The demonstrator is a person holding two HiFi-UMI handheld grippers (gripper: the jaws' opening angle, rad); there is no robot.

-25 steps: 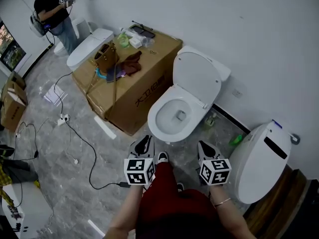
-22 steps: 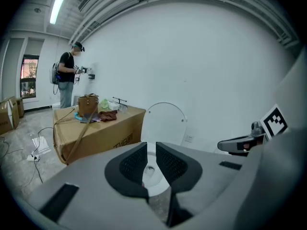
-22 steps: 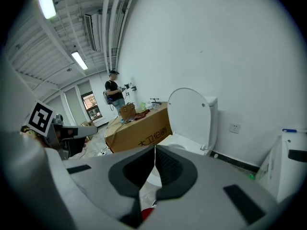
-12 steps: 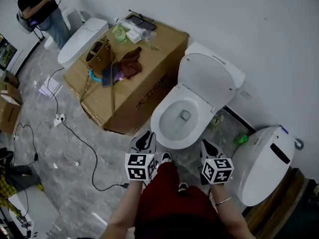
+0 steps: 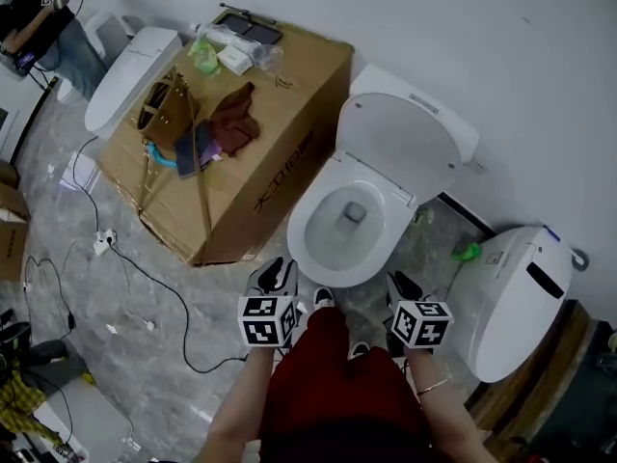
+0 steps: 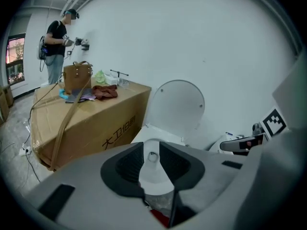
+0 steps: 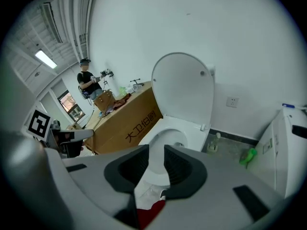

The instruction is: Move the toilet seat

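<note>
Cardboard takes up the most room: a big brown box [image 5: 231, 133] stands on the floor just left of the toilet [image 5: 333, 249]. Dark Chinese characters are printed on its near side. They begin 大卫; the rest is too small to be sure of.

The toilet is straight ahead of you, its bowl [image 5: 345, 222] open. The toilet seat [image 5: 400, 148] is a plain, glossy white oval. It is tipped up at the far end of the bowl and leans back toward the wall, hinged at its lower edge. The right gripper view shows two small bumpers on the face turned to you.

A second toilet [image 5: 516, 297], white with a dark strip on its closed top, stands to the right.

Your left hand-held gripper [image 5: 278, 276] and right hand-held gripper [image 5: 403, 285] hang near you, short of the bowl's front rim and well apart from the seat. Both have just been opening. Each now shows a narrow gap with nothing between its pads.

A tan handbag [image 5: 164, 114] sits on the box. A small green bottle [image 5: 467, 252] lies on the floor between the two toilets.
</note>
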